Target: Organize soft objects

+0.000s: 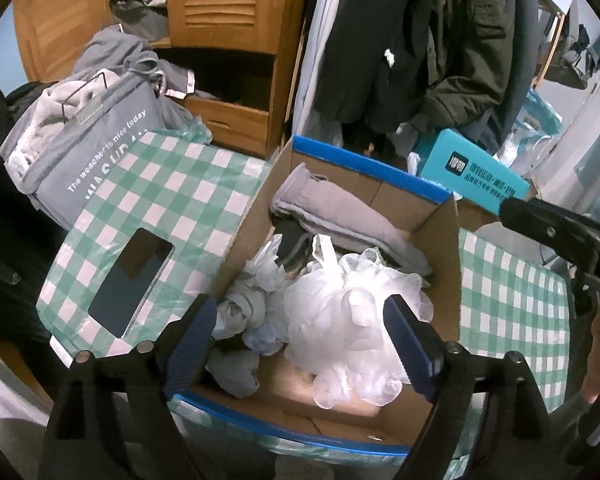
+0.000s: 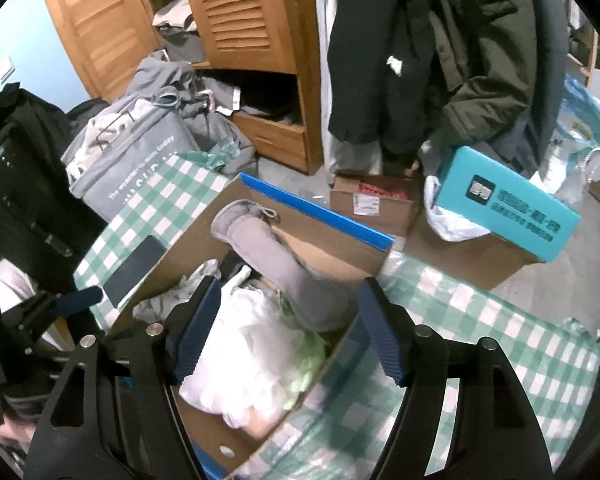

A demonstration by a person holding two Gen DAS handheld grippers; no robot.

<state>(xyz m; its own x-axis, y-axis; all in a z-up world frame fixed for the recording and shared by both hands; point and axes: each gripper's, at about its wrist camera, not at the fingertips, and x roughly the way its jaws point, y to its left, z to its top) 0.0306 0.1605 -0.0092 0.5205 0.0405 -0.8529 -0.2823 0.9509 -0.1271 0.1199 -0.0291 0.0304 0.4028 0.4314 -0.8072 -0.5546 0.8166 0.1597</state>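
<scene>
An open brown cardboard box with blue-edged flaps point(image 1: 448, 292) sits on a green-and-white checked cloth covering the desk point(image 1: 188, 184). Inside lie soft things: a frilly white mesh bath puff point(image 1: 352, 320) near the middle, crumpled pale grey-blue socks point(image 1: 240, 320) at its left, a thin white plastic bag point(image 1: 324, 264) behind it, and a long grey knitted garment point(image 1: 340, 216) draped over the far wall. Something dark beneath the garment is hard to make out.

The left claw point(image 1: 300, 340) hangs released over the box, its ribbed blue pads wide apart with nothing between them. The right claw point(image 2: 288, 328) is likewise spread and empty, above the box's right wall; its view is blurred over the puff.

A flat dark smartphone point(image 1: 134, 280) rests on the cloth left of the box. Farther left stands a grey fabric laundry bag with white lettering point(image 1: 96, 144), stuffed with clothes. A teal printed carton point(image 2: 508, 204) lies far right, partly cut off in the left view.
</scene>
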